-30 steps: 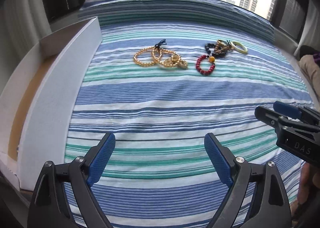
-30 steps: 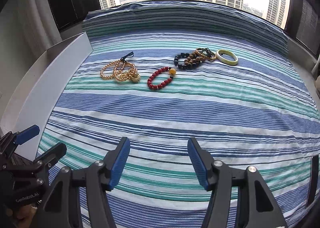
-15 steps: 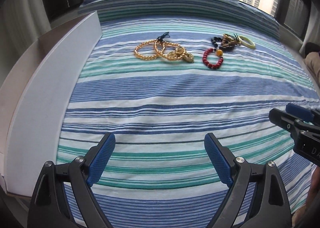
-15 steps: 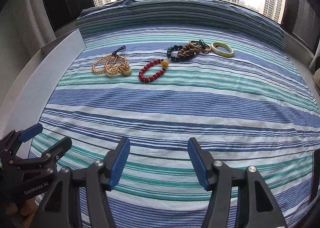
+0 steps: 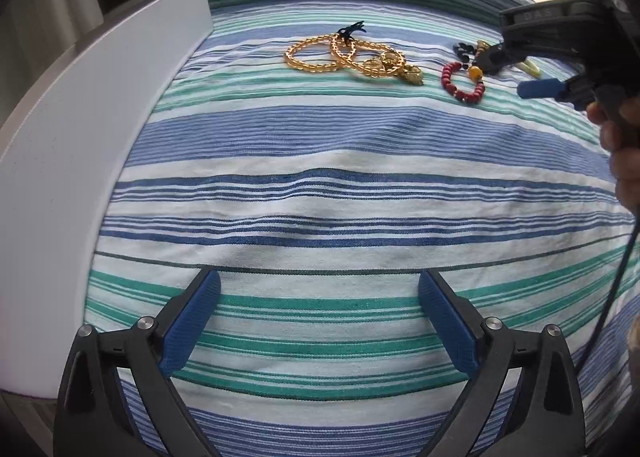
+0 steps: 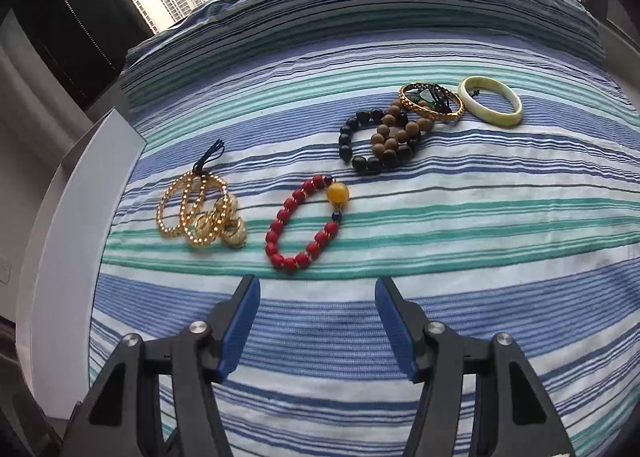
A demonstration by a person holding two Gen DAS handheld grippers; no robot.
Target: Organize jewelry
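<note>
White board (image 6: 76, 241) runs up the left edge of the right wrist view, flanking the blue, green and white striped cloth (image 6: 440, 241). Just right of it, in the left-centre of the frame, the gold bead strands (image 6: 200, 213) lie in a tangle with a dark tassel at their top. Next comes the red bead bracelet (image 6: 304, 223), with one amber bead, lying flat at the centre of the frame, apart from the gold ones. Up and right sit the dark bead bracelet (image 6: 360, 145) and the brown bead bracelet (image 6: 394, 135), overlapping, with a gold bangle (image 6: 432, 103) touching them and a pale green bangle (image 6: 490, 105) just beside that at the upper right.

The right gripper (image 6: 318, 321) hangs at the bottom centre, its jaws partly apart with nothing between them, the red bracelet just beyond its tips.

In the left wrist view the left gripper (image 5: 320, 317) stands at the bottom over bare cloth, its jaws having just been opening, now spread wide and empty, well away from the jewelry at the top. A hand (image 5: 624, 145) shows at the right edge.
</note>
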